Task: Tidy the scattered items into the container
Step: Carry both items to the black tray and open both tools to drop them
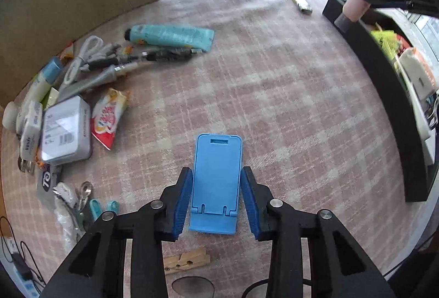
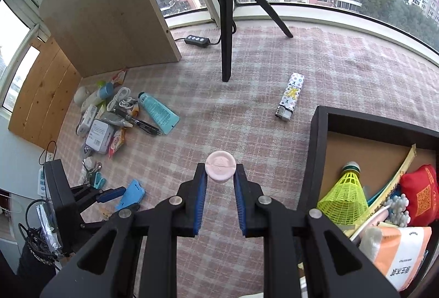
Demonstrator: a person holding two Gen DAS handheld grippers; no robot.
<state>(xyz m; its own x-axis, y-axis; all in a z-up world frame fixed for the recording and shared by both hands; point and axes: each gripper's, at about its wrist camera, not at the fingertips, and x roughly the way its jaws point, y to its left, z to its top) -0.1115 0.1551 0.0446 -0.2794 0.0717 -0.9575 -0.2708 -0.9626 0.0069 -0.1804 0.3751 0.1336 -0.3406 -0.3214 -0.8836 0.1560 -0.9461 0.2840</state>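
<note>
My left gripper (image 1: 216, 174) is open, its blue pads on either side of a blue phone stand (image 1: 216, 182) lying flat on the checked carpet; small gaps show on both sides. My right gripper (image 2: 220, 174) is shut on a pink bottle (image 2: 220, 170), seen end-on, held above the carpet just left of the black container (image 2: 318, 150). In the left wrist view the pink bottle (image 1: 355, 7) hangs over the container's near rim (image 1: 365, 51). The container holds a yellow shuttlecock (image 2: 344, 193), a red pouch (image 2: 421, 196) and an orange packet (image 2: 400, 251).
A pile of items lies at the left: teal tube (image 1: 170, 36), white cable (image 1: 87, 51), grey tin (image 1: 65, 130), snack packet (image 1: 108, 117), pens. A patterned lighter (image 2: 290, 96) lies alone. A wooden clothespin (image 1: 186, 261) sits under my left gripper. A tripod (image 2: 227, 32) stands behind.
</note>
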